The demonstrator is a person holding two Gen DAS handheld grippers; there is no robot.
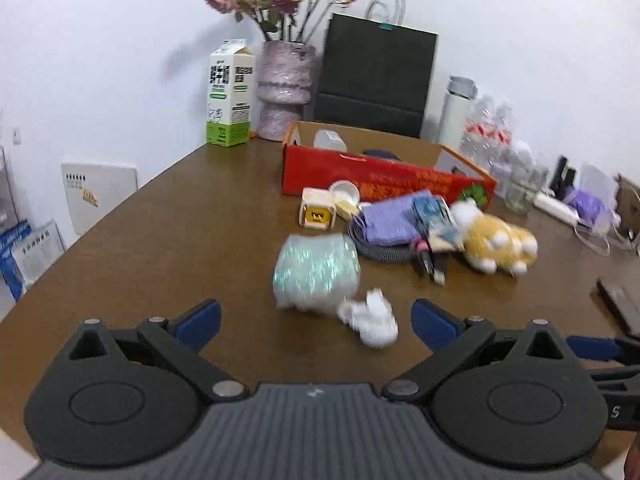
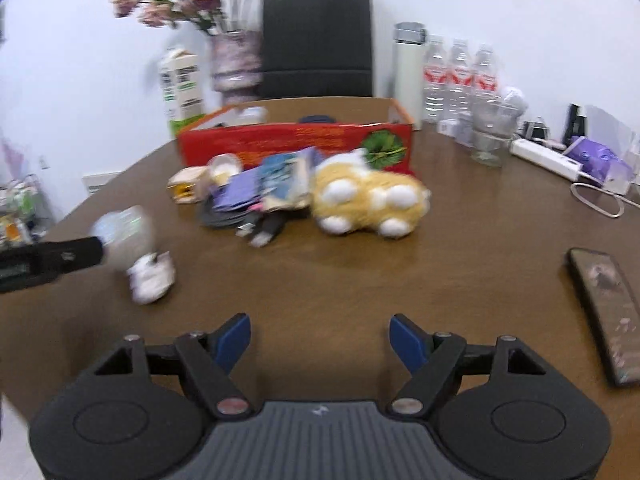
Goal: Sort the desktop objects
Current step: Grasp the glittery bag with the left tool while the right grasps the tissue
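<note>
A red open box (image 1: 360, 172) stands mid-table; it also shows in the right wrist view (image 2: 296, 142). In front of it lies a pile: a yellow-and-white plush toy (image 1: 496, 240) (image 2: 368, 196), a purple pouch (image 1: 390, 220), a grey cable (image 1: 374, 250), a small cream box (image 1: 318, 212). A shimmering teal roll (image 1: 316, 270) and a crumpled white tissue (image 1: 372, 318) (image 2: 152, 276) lie nearer. My left gripper (image 1: 316, 322) is open and empty, just short of the tissue. My right gripper (image 2: 320, 340) is open and empty over bare table.
A milk carton (image 1: 231, 94), a vase of dried roses (image 1: 284, 88), a black paper bag (image 1: 376, 76), a white flask (image 1: 456, 112) and water bottles (image 2: 460, 76) line the back. A phone (image 2: 608, 312) lies at right. A power strip (image 2: 546, 158) is at far right.
</note>
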